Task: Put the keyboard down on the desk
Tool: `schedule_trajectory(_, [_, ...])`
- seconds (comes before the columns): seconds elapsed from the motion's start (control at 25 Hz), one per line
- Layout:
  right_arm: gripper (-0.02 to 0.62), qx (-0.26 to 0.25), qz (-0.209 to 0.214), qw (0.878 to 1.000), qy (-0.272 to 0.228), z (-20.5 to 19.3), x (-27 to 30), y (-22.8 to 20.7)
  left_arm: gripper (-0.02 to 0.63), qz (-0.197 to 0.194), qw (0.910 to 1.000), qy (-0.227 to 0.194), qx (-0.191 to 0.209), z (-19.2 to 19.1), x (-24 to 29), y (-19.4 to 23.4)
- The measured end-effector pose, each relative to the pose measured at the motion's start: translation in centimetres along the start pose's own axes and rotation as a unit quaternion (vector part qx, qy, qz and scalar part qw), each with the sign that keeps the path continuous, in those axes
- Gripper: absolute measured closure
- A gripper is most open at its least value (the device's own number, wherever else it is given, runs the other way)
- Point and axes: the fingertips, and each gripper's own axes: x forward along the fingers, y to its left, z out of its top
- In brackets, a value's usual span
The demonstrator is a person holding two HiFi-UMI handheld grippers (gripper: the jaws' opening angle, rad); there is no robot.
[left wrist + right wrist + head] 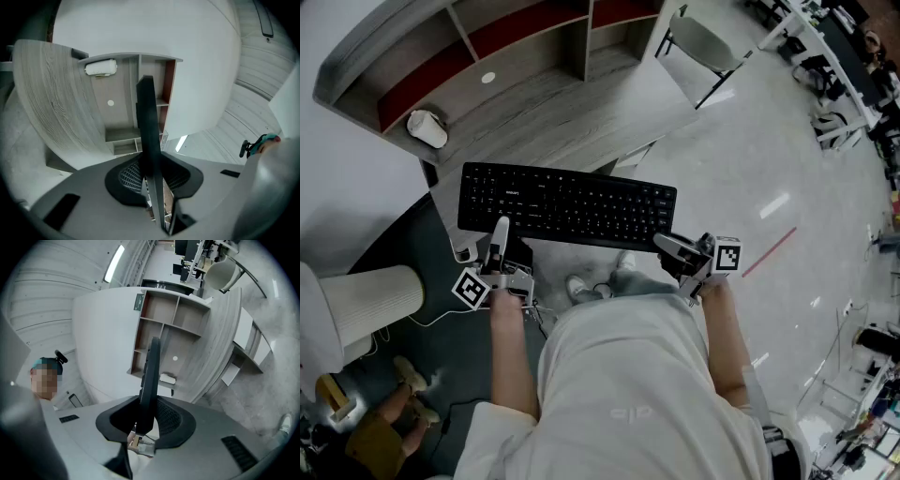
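- Between the jaws of the left gripper (pixel 499 232), the near long edge of the black keyboard (pixel 567 204) is gripped. The jaws are drawn in to a narrow gap, and the pads are pressed on the top and bottom faces of the thin board close to its left end.
- Between the jaws of the right gripper (pixel 667 246), the same edge is clamped in the same way at the right-hand corner, so the board is carried by both grippers at once.
- Straight out from both pairs of jaws, the keyboard is seen edge-on in each gripper view. Its short side points away from the jaws and its long axis runs crosswise from one gripper to the other, keys up and roughly level.
- Beyond the far edge of the keyboard lies the pale wood-grain surface (pixel 572 117). The board appears to be held clear of it, not yet resting on it.
- The front rim of the surface runs at a slant, so the left jaws are judged nearer to it than the right. A push forward and down, with the long axis kept along that rim, seems to be called for.
- Farthest from the jaws, a shelf unit (pixel 525 37) stands at the back of the surface, with a white object (pixel 427 128) in its left bay.
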Motion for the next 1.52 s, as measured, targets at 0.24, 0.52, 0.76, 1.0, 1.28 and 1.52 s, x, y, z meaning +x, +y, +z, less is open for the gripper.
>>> schedule_trajectory(0.24, [0.472, -0.001, -0.005, 1.0, -0.003, -0.3, -0.2, 0.2, 0.505, 0.002, 1.0, -0.001, -0.005, -0.2, -0.4, -0.2])
schedule_trajectory(0.52, [0.471, -0.005, 0.009, 1.0, -0.011, -0.3, -0.3, -0.1, 0.505, 0.001, 1.0, 0.004, 0.004, -0.3, -0.3, -0.4])
schedule_trajectory(0.76, [0.471, 0.005, 0.02, 1.0, -0.015, -0.4, -0.3, -0.4, 0.505, 0.007, 0.9999, 0.005, 0.008, -0.3, -0.3, -0.5])
schedule_trajectory(1.0, [0.469, 0.016, 0.017, 1.0, -0.019, 0.6, -0.6, 0.6, 0.506, 0.027, 0.9996, -0.001, -0.002, -0.6, -0.3, -1.3])
schedule_trajectory(1.28, [0.469, 0.032, 0.012, 0.999, -0.017, 0.1, -0.3, -0.3, 0.506, 0.043, 0.999, 0.007, -0.001, -0.4, -0.5, -0.5])
schedule_trajectory(1.52, [0.469, 0.032, 0.023, 0.999, -0.02, -1.2, -4.1, 2.6, 0.506, 0.049, 0.9988, 0.002, -0.003, -4.6, -3.3, -2.9])
